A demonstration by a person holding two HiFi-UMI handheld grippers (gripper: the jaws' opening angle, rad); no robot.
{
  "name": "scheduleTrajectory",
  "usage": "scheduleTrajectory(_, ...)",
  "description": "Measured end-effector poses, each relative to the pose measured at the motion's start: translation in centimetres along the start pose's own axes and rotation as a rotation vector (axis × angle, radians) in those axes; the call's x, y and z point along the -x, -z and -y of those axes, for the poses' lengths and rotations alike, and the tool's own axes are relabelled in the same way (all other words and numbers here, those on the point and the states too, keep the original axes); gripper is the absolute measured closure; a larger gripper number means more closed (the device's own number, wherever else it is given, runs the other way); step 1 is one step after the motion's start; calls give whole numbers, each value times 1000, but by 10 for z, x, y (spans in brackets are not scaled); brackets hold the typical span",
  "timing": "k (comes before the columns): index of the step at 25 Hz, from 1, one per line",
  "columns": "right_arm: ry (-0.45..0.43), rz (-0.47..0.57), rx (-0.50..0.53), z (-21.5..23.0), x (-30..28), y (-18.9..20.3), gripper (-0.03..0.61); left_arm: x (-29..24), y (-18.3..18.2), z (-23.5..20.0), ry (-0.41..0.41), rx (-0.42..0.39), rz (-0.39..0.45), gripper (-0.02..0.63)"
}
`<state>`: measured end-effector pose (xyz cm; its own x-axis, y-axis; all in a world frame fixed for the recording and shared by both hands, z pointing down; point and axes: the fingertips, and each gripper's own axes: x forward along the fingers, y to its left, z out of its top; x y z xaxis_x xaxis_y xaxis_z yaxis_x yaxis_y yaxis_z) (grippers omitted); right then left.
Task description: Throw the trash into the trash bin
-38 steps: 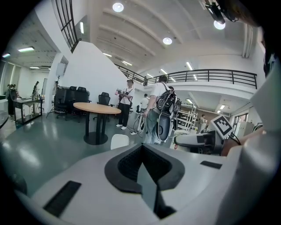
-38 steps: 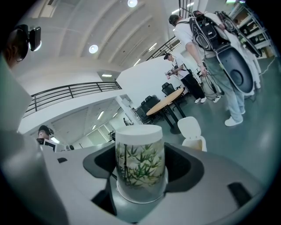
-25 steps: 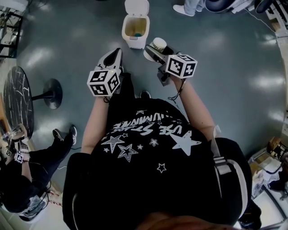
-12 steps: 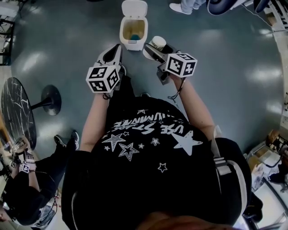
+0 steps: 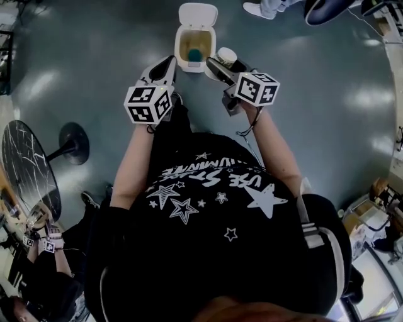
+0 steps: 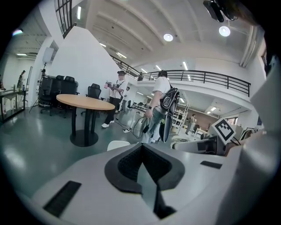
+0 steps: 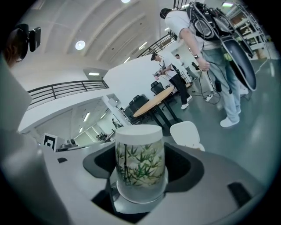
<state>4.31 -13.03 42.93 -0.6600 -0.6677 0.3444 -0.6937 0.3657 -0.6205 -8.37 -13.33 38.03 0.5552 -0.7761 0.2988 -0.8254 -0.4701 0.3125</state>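
Cup point(image 7: 139, 158) in my right tongs point(image 7: 140, 176) looks glossy, bamboo print on it. Bin point(image 5: 197, 14) smooth white plastic. Floor point(image 5: 327, 126) glossy grey, reflects lamps

Holding the left arm point(image 5: 133, 160) and right arm point(image 5: 272, 148) out forward and down, bare forearms nearly parallel, elbows bent. Clamping a cup point(image 7: 139, 169) between the jaws of the right gripper point(image 5: 215, 66). Pointing the left gripper point(image 5: 169, 63) ahead alongside it, jaws pressed together, nothing between.
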Motion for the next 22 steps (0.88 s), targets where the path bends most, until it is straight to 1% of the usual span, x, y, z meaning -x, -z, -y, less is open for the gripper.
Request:
scheduleTrajectory(5,62,5,-28,9,-34,-18,253,-30,-10,-29,52,15,-44,603)
scheduleTrajectory(10,148,7,-49,23,-62,-34,253,-57,-14,-58,98,32,-82,603)
scheduleTrajectory(15,211,-7,-123,40,-96,-23,253,-76,-7,-103,95,105,-111,603)
scheduleTrajectory(19,264,-49,-141,50,-117,-3,253,-90,6,-122,138,92,-166,603)
scheduleTrajectory(22,295,-56,-149,57,-133,6,253,-103,21,-133,152,83,-200,603)
